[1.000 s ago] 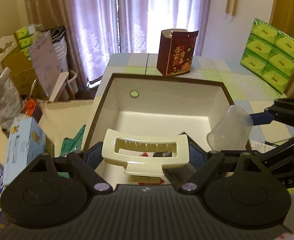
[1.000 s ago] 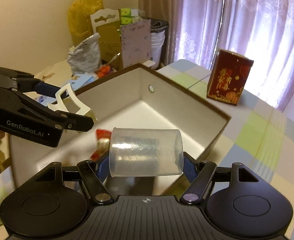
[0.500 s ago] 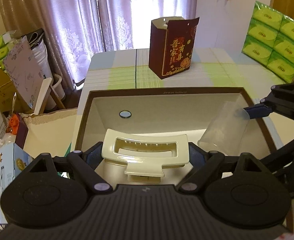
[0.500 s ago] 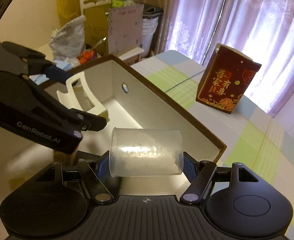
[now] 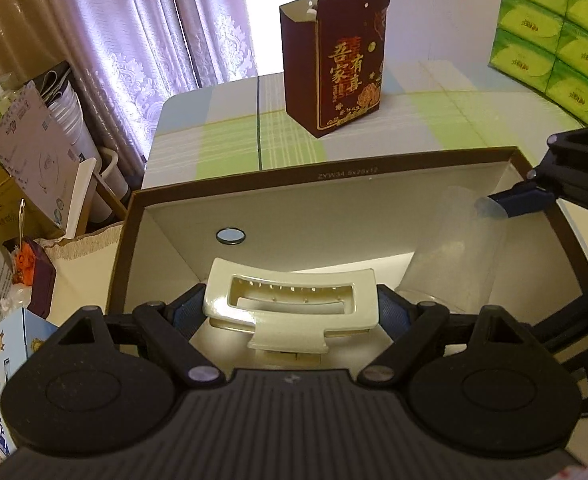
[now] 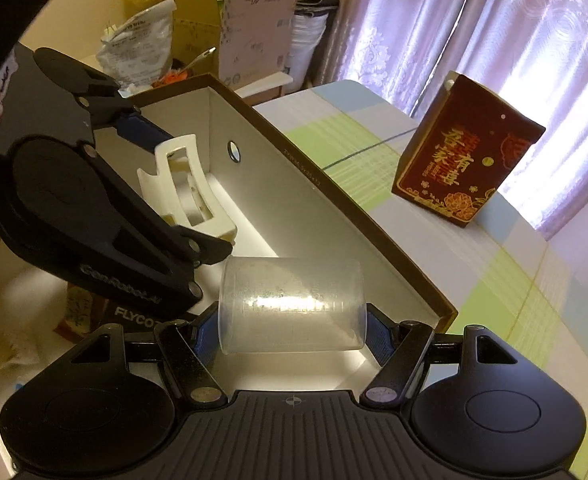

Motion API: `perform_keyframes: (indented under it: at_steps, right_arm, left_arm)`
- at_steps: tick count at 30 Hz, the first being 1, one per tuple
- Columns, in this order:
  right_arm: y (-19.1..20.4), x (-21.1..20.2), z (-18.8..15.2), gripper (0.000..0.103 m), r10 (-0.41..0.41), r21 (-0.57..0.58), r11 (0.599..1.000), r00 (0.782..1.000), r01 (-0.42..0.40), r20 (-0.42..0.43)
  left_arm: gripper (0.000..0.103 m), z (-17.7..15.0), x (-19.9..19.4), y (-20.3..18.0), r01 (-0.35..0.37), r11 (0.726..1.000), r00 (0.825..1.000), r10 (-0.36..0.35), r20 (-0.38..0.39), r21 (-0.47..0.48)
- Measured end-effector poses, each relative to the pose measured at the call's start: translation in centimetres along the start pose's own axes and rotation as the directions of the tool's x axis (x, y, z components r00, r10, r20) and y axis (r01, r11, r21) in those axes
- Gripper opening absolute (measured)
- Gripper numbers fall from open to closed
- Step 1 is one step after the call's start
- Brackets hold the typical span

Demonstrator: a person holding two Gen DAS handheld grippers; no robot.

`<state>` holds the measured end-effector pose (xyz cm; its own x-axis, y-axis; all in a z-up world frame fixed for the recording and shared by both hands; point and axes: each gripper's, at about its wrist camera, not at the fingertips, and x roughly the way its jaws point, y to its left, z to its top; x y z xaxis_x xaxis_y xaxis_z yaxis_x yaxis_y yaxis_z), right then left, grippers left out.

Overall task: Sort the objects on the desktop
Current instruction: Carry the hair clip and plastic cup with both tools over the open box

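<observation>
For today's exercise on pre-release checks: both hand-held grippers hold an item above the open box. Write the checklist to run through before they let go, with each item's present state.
1. Left hand-held gripper shut on the cream hair clip: ok.
2. Right hand-held gripper shut on the clear plastic cup, which lies sideways between the fingers: ok.
3. Hair clip inside the box outline: ok.
4. Cup inside the box outline: ok, though close to the right wall.
5. The two hand-held grippers apart from each other: ok in the left wrist view; they look close in the right wrist view.
6. Box floor beneath both items free: cannot tell; packets lie near the bottom and part of the floor is hidden.
</observation>
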<state>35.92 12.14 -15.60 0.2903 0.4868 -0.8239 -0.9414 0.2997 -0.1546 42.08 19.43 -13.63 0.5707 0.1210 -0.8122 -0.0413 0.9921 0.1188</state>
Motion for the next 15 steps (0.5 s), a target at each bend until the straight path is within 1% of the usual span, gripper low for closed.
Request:
perform_keyframes:
  at_steps: [3, 9, 12, 15]
  right_arm:
    - [-0.06, 0.14, 0.02, 0.069, 0.005, -0.004, 1.0, 1.0, -0.005, 0.0]
    - [-0.07, 0.29, 0.02, 0.069, 0.006, -0.015, 1.0, 1.0, -0.006, 0.0]
    - [0.08, 0.19, -0.02, 0.069, 0.001, -0.021, 1.0, 1.0, -0.001, 0.002]
    - [-0.01, 0.19, -0.03, 0.069, -0.001, -0.017, 1.0, 1.0, 0.001, 0.007]
  left_arm:
    - [0.085, 0.08, 0.3, -0.12, -0.011, 1.0, 1.0, 0.011, 0.003, 0.01]
    - [0.086, 0.2, 0.52, -0.17, -0.009, 1.0, 1.0, 0.009, 0.007, 0.02]
    - [0.091, 0.3, 0.51, -0.03, -0.001, 1.0, 1.0, 0.001, 0.004, 0.008]
    - [0.092, 0.3, 0.53, 0.18, -0.003, 1.0, 1.0, 0.003, 0.0, -0.004]
